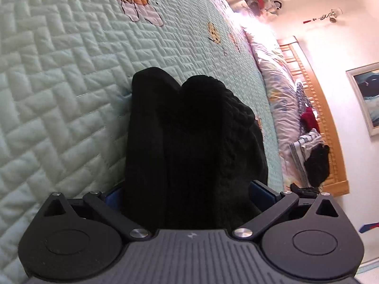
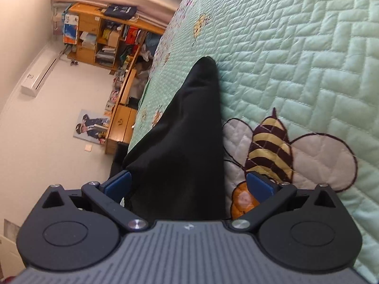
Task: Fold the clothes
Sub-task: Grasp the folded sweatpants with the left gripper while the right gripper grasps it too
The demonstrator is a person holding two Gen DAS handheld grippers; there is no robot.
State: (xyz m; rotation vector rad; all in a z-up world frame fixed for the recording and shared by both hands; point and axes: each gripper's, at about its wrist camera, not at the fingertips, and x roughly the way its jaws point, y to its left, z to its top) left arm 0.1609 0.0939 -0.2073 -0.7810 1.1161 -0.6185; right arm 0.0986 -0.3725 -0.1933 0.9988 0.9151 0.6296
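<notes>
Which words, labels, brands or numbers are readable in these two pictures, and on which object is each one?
No text can be read.
Dark bag on the wooden shelf: white print, too small and blurred.
Boxes and books on the shelf: print too blurred.
Left tool and right tool: only a small light logo mark on each body, no letters.

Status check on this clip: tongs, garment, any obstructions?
Left tongs open, black garment between the pads. Right tongs open around the same black cloth. Garment draped on green quilt. Nothing in the way.
</notes>
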